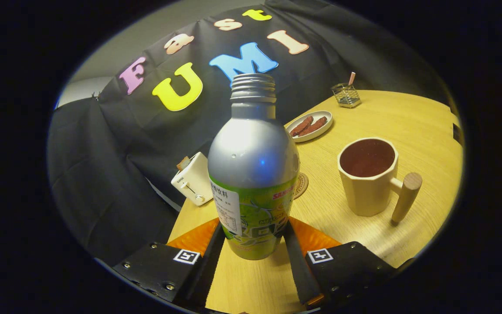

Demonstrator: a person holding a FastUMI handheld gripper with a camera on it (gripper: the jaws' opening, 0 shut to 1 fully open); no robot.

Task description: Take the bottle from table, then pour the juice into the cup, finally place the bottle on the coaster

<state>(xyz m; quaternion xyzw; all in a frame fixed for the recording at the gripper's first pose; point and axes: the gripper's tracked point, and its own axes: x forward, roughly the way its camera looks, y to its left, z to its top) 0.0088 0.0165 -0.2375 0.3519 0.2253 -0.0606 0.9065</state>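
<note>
A silver bottle (253, 157) with a green label and no cap stands upright between my fingers. My gripper (253, 233) is shut on the bottle, the left finger (212, 253) and the right finger (293, 253) pressing its lower sides. Its base looks slightly clear of the wooden table (251, 283), and the whole scene is tilted. Just beyond the bottle on the right, a round brown coaster (301, 185) peeks out, mostly hidden by it. Further right stands a cream cup (366, 181) with a wooden handle, and its dark inside looks empty.
A small white toaster (193, 179) sits at the table's edge left of the bottle. Beyond the coaster lies a plate of sausages (310, 125), and further back stands a wire holder (346, 95). The black cloth wall rises behind the table.
</note>
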